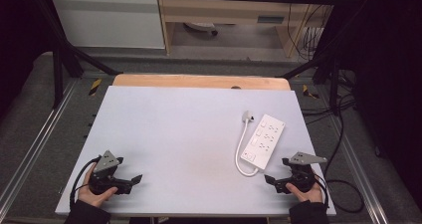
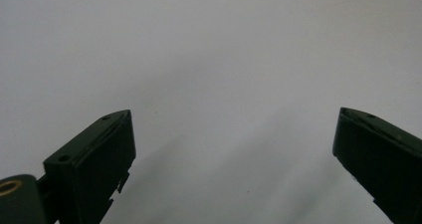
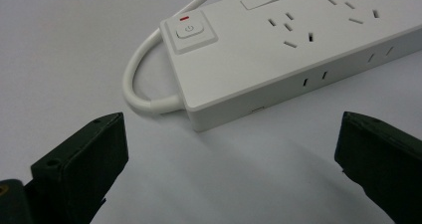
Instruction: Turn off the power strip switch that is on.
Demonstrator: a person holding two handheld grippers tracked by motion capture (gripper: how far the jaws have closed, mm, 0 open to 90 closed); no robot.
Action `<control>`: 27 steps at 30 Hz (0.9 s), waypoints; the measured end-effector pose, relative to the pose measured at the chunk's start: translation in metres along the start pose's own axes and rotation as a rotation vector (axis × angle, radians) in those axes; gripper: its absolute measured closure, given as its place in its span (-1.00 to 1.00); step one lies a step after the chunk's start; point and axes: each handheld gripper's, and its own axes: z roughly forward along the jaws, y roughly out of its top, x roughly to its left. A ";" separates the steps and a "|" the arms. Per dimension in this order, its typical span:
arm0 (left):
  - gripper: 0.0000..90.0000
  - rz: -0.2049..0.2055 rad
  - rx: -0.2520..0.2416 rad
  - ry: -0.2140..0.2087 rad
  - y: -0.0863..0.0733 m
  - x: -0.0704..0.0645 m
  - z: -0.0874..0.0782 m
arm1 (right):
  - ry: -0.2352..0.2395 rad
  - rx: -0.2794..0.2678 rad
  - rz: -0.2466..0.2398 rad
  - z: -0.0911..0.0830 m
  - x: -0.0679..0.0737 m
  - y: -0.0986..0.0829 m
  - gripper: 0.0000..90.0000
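So there's a white power strip (image 1: 263, 140) lying flat on the pale table (image 1: 179, 134), sitting in the right half of the high view, angled so its far end is pointing toward the upper right. Its short white cord (image 1: 241, 149) is looping out of the near end, curving up along the strip's left side, and ending at a white plug (image 1: 246, 116) resting on the table just beside the strip's far end.

The left gripper (image 1: 130, 183) is sitting in the lower left of the high view, held in the person's left hand (image 1: 92, 194), with its jaws spread wide and nothing between them. In the left gripper view it's just looking at bare tabletop.

The right gripper (image 1: 272, 181) is sitting in the lower right, in the right hand (image 1: 303, 191), also gaping wide with nothing in it. It's near the strip's near end but not touching. In the right gripper view the power button (image 3: 189, 31) with a little red mark above it is showing in the upper middle, with the sockets (image 3: 291, 30) running off to the upper right.
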 end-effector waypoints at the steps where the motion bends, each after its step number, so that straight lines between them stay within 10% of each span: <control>1: -0.93 -0.001 0.001 0.003 0.000 0.000 0.000 | 0.001 -0.003 0.002 0.000 0.000 0.000 -0.98; 27: -0.93 0.003 -0.004 0.011 0.000 0.000 -0.002 | 0.001 0.007 -0.007 -0.001 0.002 0.003 -0.98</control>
